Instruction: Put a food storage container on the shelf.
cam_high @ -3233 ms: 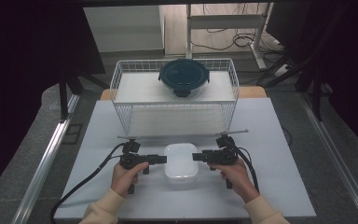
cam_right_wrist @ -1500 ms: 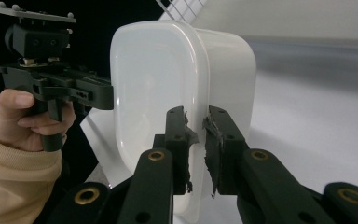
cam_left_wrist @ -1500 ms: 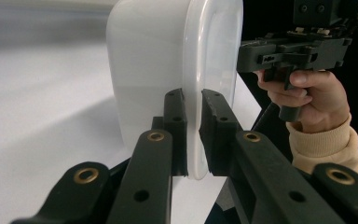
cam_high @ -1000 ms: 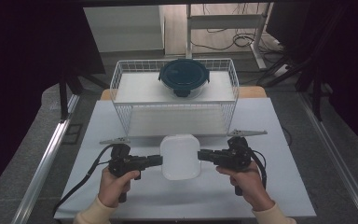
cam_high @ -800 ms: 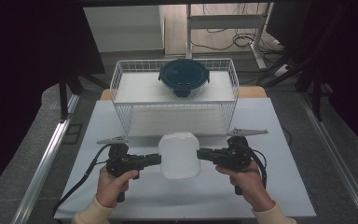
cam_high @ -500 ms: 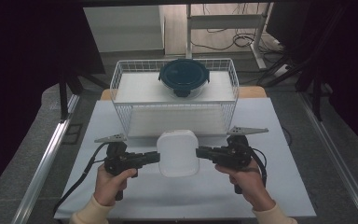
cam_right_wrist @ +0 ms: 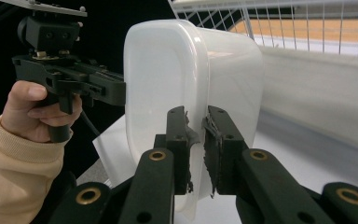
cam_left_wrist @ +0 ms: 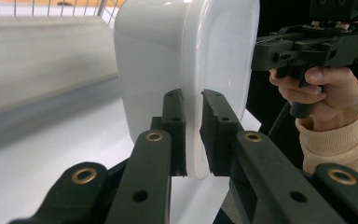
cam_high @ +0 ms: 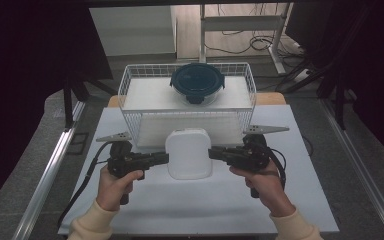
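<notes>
box (cam_high: 188, 153) – centre of frame, off the table (cam_high: 300, 150) | left claw (cam_left_wrist: 193, 135), right claw (cam_right_wrist: 196, 140) – both clamped on its rim | risk: thin rim grip may slip, box drops

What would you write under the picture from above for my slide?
Two grippers, left and right, hold a white box before a wire basket.

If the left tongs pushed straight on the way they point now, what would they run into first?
The white container itself: the left tongs already clamp its rim. Beyond it, the right tongs face them, roughly in line, though depth is unclear.
</notes>
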Tool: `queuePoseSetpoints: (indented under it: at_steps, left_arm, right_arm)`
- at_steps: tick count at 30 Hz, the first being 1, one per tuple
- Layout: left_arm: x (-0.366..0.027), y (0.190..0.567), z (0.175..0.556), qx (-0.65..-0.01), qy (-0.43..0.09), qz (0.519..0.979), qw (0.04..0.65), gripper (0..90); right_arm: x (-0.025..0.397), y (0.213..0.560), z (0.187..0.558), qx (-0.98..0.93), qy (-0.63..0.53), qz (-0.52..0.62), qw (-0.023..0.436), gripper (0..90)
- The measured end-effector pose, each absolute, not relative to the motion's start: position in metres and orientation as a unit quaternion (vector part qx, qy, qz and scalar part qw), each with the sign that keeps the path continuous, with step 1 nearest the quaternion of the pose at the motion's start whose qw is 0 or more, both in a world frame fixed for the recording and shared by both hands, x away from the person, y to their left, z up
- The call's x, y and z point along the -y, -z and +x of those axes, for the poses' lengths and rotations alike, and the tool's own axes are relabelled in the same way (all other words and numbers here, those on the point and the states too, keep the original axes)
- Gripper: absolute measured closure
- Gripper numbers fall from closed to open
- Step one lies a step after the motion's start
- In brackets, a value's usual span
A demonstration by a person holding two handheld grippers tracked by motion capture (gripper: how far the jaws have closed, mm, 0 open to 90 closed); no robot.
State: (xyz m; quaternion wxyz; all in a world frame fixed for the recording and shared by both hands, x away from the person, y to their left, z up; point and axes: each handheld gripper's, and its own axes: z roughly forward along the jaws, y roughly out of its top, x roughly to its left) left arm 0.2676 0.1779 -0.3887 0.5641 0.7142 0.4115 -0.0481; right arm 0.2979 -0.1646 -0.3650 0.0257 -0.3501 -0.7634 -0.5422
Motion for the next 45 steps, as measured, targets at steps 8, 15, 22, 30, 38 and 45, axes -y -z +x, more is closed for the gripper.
queuePoseSetpoints:
  at_steps: [8,15,22,30,38,45]
  left_arm:
    - [-0.181,0.370,0.276,-0.407,0.042,0.710,0.573,80.9]
    - [-0.181,0.356,0.286,-0.405,0.035,0.711,0.573,80.8]
    - [-0.179,0.336,0.293,-0.399,0.023,0.713,0.576,80.6]
    - [-0.176,0.313,0.303,-0.394,0.006,0.717,0.575,80.5]
    - [-0.176,0.292,0.313,-0.389,-0.007,0.721,0.573,80.4]
    - [-0.179,0.282,0.327,-0.392,-0.006,0.718,0.576,80.4]
  right_arm:
    - [0.161,0.341,0.306,0.764,0.548,-0.340,0.017,79.9]
    - [0.160,0.330,0.315,0.763,0.550,-0.340,0.012,79.9]
    - [0.161,0.310,0.319,0.760,0.557,-0.334,-0.001,80.0]
    - [0.162,0.290,0.326,0.759,0.560,-0.331,-0.015,80.1]
    - [0.162,0.272,0.336,0.758,0.562,-0.330,-0.023,80.0]
    - [0.160,0.260,0.350,0.757,0.564,-0.329,-0.022,80.1]
